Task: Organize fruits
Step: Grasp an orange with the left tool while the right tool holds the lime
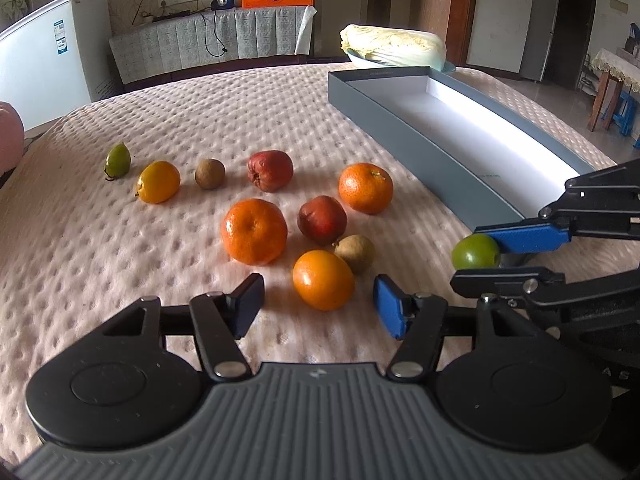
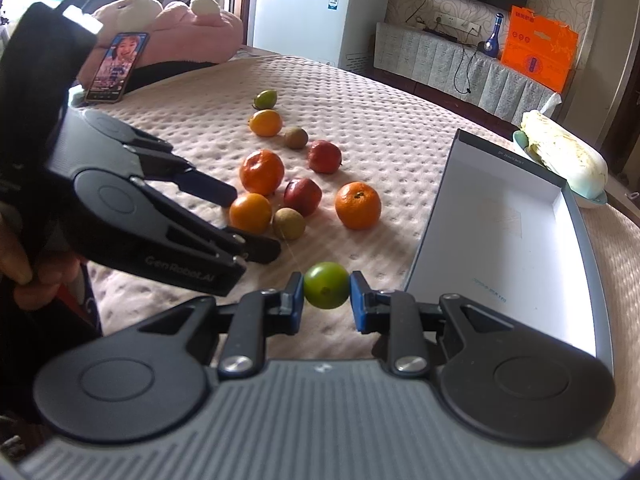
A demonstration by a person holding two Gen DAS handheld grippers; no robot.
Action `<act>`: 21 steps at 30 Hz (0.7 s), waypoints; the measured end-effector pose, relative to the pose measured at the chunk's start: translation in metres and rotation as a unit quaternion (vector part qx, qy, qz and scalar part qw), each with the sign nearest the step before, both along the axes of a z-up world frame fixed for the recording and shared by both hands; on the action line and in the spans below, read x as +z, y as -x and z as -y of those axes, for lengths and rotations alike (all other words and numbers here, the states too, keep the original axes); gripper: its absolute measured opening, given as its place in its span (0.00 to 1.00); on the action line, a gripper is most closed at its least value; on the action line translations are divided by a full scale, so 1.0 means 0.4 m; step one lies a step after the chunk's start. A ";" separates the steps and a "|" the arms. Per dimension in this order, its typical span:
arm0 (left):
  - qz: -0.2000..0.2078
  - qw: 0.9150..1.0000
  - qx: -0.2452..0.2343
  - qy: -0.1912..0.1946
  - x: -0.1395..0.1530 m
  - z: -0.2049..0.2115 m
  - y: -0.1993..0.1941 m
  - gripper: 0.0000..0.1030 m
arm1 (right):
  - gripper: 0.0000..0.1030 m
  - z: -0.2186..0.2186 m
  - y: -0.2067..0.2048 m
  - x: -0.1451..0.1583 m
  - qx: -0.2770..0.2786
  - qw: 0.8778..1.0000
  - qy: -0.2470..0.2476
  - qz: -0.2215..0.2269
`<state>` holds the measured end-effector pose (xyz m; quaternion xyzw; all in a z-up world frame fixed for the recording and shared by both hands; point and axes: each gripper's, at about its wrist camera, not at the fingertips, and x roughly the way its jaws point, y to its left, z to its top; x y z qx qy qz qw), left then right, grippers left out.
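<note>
My right gripper (image 2: 326, 296) is shut on a small green fruit (image 2: 326, 285) just above the quilt, next to the near end of the grey box (image 2: 500, 220). In the left wrist view that green fruit (image 1: 476, 251) shows by the box's wall (image 1: 440, 168). My left gripper (image 1: 320, 304) is open, and a small orange fruit (image 1: 323, 279) lies between its fingertips, untouched. Loose on the quilt lie two mandarins (image 1: 255, 231) (image 1: 366, 188), two red fruits (image 1: 270, 170) (image 1: 322, 219), two brown ones (image 1: 210, 174) (image 1: 355, 253), a yellow fruit (image 1: 159, 182) and another green one (image 1: 118, 160).
The box is empty inside, white-lined, lying along the right side. A cabbage in a bowl (image 2: 564, 156) sits beyond its far end. A phone (image 2: 116, 66) and a pink plush toy (image 2: 168, 28) lie at the far left edge. A hand (image 2: 24, 272) holds the left gripper.
</note>
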<state>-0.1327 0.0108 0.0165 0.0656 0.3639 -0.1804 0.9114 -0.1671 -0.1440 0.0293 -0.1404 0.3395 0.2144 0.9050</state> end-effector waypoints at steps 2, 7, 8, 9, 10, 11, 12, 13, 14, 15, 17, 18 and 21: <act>0.001 1.000 0.002 -0.002 0.000 0.006 -0.005 0.65 | 0.27 0.001 0.002 0.000 0.005 1.000 0.002 0.001; 0.005 1.000 -0.002 0.000 0.002 0.021 -0.013 0.46 | 0.27 0.008 -0.002 0.008 0.004 1.000 0.000 0.005; 0.007 1.000 -0.003 -0.003 0.004 0.025 -0.010 0.36 | 0.27 0.009 -0.003 0.009 0.002 1.000 -0.002 0.006; 0.009 1.000 -0.004 -0.007 0.004 0.027 -0.007 0.35 | 0.27 0.009 -0.004 0.011 0.001 1.000 -0.004 0.007; 0.008 1.000 -0.003 -0.007 0.004 0.028 -0.006 0.35 | 0.27 0.009 -0.005 0.013 0.001 1.000 -0.007 0.007; 0.004 1.000 0.000 -0.004 0.005 0.025 -0.007 0.35 | 0.27 0.007 -0.007 0.015 0.000 1.000 -0.008 0.008; -0.001 1.000 0.006 0.001 0.007 0.019 -0.007 0.35 | 0.27 0.004 -0.009 0.016 0.000 1.000 -0.008 0.009; -0.005 1.000 0.014 0.006 0.010 0.013 -0.007 0.35 | 0.27 0.000 -0.012 0.017 -0.001 1.000 -0.009 0.009; -0.006 1.000 0.024 0.010 0.013 0.006 -0.008 0.35 | 0.27 -0.004 -0.015 0.019 -0.003 1.000 -0.012 0.009; -0.006 0.999 0.031 0.014 0.017 0.000 -0.008 0.35 | 0.27 -0.009 -0.019 0.020 -0.004 1.000 -0.015 0.008; -0.002 0.999 0.042 0.028 0.030 -0.014 -0.007 0.35 | 0.27 -0.020 -0.027 0.026 -0.003 1.000 -0.018 0.009; 0.001 0.999 0.044 0.032 0.035 -0.019 -0.007 0.35 | 0.27 -0.026 -0.032 0.030 -0.003 1.000 -0.019 0.010; 0.006 0.998 0.051 0.037 0.045 -0.034 -0.008 0.35 | 0.27 -0.044 -0.047 0.045 -0.001 1.000 -0.023 0.011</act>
